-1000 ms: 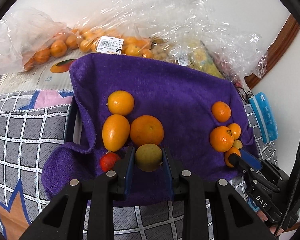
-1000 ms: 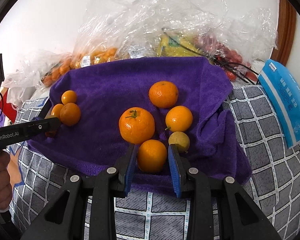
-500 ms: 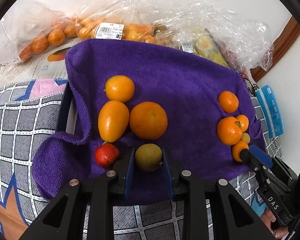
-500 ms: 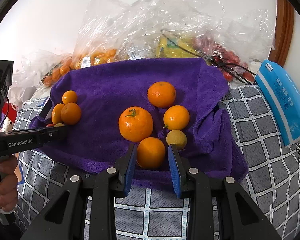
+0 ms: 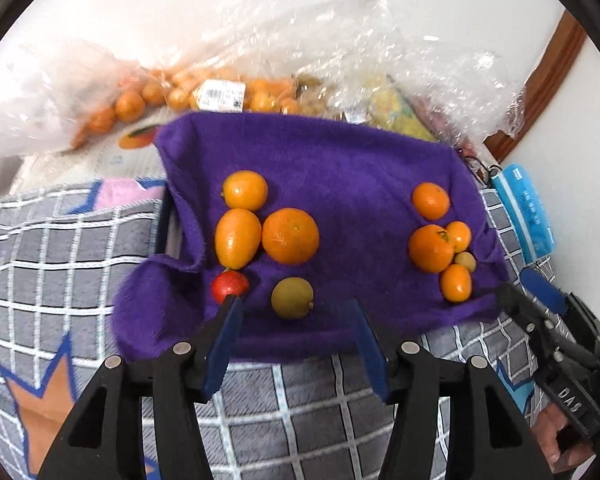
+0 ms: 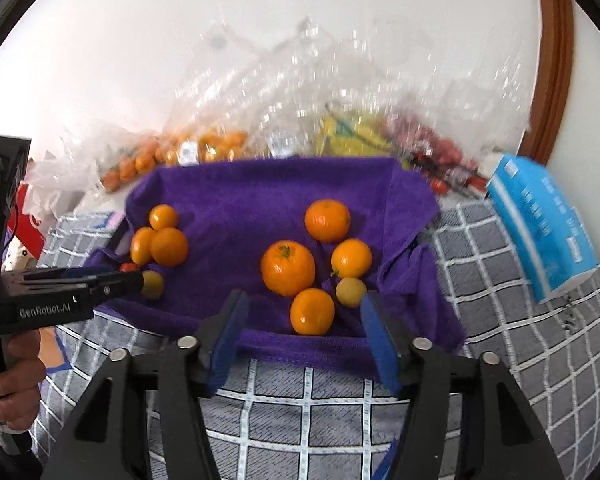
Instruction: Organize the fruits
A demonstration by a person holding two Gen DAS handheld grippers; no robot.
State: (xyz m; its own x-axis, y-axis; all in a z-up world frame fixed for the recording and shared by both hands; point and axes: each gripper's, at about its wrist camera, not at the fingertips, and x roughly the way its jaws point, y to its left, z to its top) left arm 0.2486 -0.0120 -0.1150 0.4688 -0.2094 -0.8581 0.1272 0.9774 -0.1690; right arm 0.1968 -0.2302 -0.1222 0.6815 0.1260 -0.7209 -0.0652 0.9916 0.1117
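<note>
Both tools have just been opening their jaws, and each fruit now lies free on the purple towel (image 5: 340,160). The left gripper (image 5: 294,316) stands apart around the yellow-green fruit (image 5: 292,297), set near the left cluster beside the red fruit (image 5: 230,286). The right gripper (image 6: 304,312) gapes around a small orange (image 6: 312,311), placed against the right cluster, apparently sorting two groups.

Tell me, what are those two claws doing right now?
Left gripper just opened, green fruit released on purple towel. Right gripper just opened, orange released. Nothing in the way.
</note>
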